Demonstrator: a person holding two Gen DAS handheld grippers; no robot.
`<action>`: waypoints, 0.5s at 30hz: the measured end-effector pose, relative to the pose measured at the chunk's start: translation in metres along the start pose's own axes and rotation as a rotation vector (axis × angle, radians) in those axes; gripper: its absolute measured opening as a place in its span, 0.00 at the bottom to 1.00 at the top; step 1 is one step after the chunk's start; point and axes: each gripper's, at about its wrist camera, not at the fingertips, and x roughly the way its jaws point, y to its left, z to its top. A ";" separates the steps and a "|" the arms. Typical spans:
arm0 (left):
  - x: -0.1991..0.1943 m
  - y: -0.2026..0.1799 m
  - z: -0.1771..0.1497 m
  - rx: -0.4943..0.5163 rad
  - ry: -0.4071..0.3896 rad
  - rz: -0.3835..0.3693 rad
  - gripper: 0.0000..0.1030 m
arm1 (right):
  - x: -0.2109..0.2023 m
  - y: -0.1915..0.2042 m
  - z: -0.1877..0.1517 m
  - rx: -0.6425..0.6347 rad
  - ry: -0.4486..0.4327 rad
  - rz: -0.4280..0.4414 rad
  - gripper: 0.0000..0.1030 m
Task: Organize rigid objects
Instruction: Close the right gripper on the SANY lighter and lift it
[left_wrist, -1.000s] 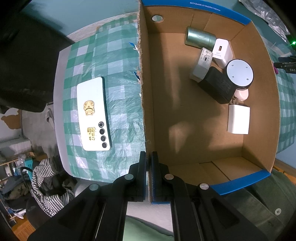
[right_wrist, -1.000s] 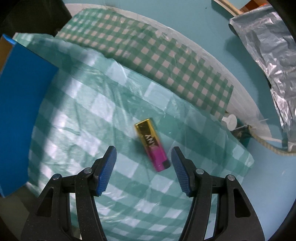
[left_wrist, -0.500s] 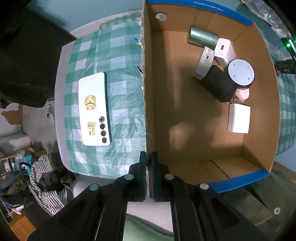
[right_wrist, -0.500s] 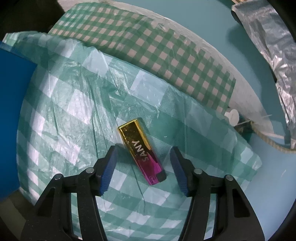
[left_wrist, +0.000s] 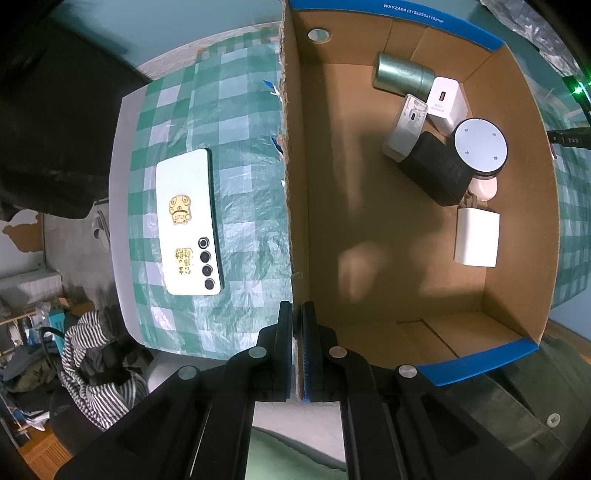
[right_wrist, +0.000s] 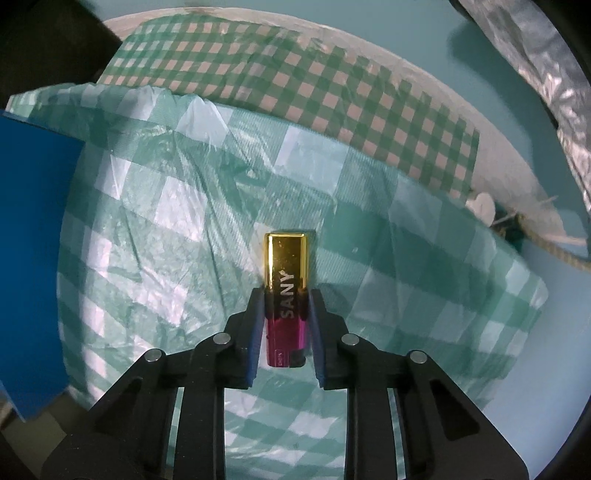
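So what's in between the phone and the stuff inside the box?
The left wrist view shows checked cloth, then the box wall with its torn edge, which the left gripper pinches, then bare cardboard floor up to the chargers.

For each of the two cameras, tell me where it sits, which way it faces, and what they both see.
Left wrist: on the left gripper, facing down at the cardboard box and phone; black jaws shut on the box wall.
Right wrist: on the right gripper, facing down at the lighter clamped between its jaws.
Shared: the checked tablecloth and the box's blue outside.
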 end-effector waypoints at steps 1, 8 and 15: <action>0.000 0.000 0.000 0.002 0.000 0.000 0.04 | 0.000 0.001 -0.001 0.006 0.004 0.005 0.21; 0.000 -0.001 0.000 0.010 -0.001 -0.001 0.04 | -0.010 0.008 -0.011 0.030 0.004 0.037 0.21; 0.001 -0.003 -0.001 0.020 -0.002 -0.001 0.04 | -0.023 0.019 -0.021 0.026 -0.005 0.048 0.21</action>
